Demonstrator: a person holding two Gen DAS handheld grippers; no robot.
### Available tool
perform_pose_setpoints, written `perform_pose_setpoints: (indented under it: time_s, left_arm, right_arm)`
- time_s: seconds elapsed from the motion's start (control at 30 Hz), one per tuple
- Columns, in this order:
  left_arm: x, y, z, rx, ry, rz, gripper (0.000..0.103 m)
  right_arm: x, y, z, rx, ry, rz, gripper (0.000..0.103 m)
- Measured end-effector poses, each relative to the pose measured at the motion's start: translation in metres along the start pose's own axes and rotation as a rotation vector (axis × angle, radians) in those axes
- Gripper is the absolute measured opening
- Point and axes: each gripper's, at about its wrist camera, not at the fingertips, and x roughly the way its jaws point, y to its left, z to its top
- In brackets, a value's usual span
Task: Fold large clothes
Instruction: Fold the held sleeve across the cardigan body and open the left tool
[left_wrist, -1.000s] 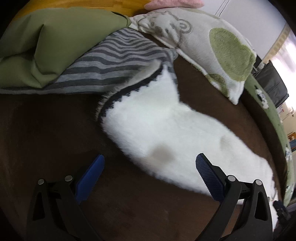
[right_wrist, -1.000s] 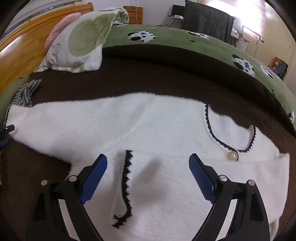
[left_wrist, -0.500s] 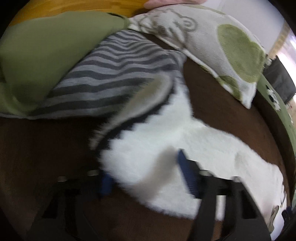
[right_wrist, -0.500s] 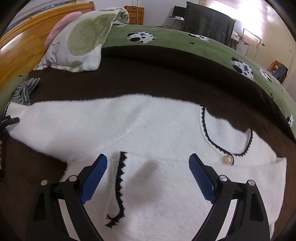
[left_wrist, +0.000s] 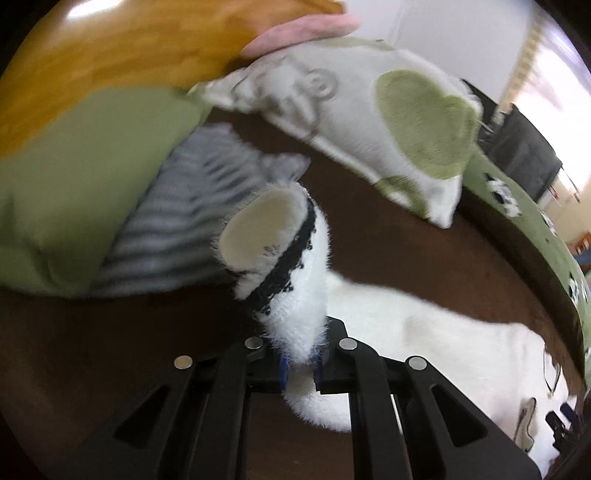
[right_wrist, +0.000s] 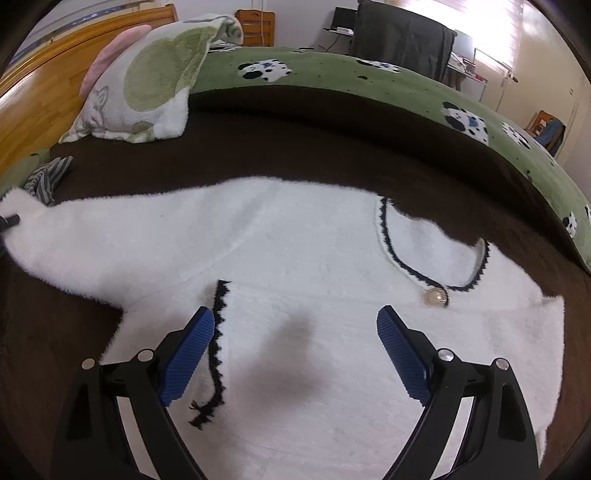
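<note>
The fluffy sweater (right_wrist: 295, 258) is white with black zigzag trim and one pearly button (right_wrist: 436, 296). It lies on a dark brown blanket (right_wrist: 314, 147). The bedspread (right_wrist: 369, 77) is green with black-and-white cow patches. The pillow (left_wrist: 369, 118) is cream with green blotches. A folded garment (left_wrist: 184, 229) is grey-striped.

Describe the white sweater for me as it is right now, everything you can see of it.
The white sweater looks fluffy, with black zigzag trim at the neckline, the cuff and along a front edge, plus a pearl-like button below the collar. It lies spread front-up on the brown blanket. Its sleeve is pinched near the cuff in the shut left tool and lifted. The open right tool hangs above the chest.
</note>
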Motion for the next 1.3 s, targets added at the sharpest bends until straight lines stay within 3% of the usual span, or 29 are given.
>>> perform_pose_setpoints:
  time_s: [0.3,0.5,0.63,0.83,1.03,1.3]
  left_arm:
    - [-0.067,-0.108,0.020,0.246,-0.083,-0.069,0.012]
    - [-0.120,-0.212,0.013,0.370,-0.118,-0.220,0.012]
    - [-0.146,-0.278,-0.005,0.437,-0.113,-0.336,0.012]
    - [-0.165,-0.376,-0.050,0.491,-0.084,-0.480,0.012]
    - [-0.164,-0.459,-0.122,0.539,-0.025,-0.577,0.012]
    - [-0.135,-0.522,-0.223,0.643,0.093,-0.599,0.012]
  right_arm:
    - [-0.022,-0.026,0.002,0.054,-0.003,-0.009,0.089]
    - [-0.034,-0.054,-0.002,0.053,0.026,-0.020,0.089]
    - [-0.046,-0.093,-0.014,0.100,0.039,-0.042,0.089]
    - [-0.058,-0.160,-0.040,0.164,0.061,-0.094,0.093]
    - [-0.072,-0.232,-0.077,0.200,0.072,-0.153,0.094]
    - [-0.076,-0.297,-0.119,0.253,0.087,-0.198,0.094]
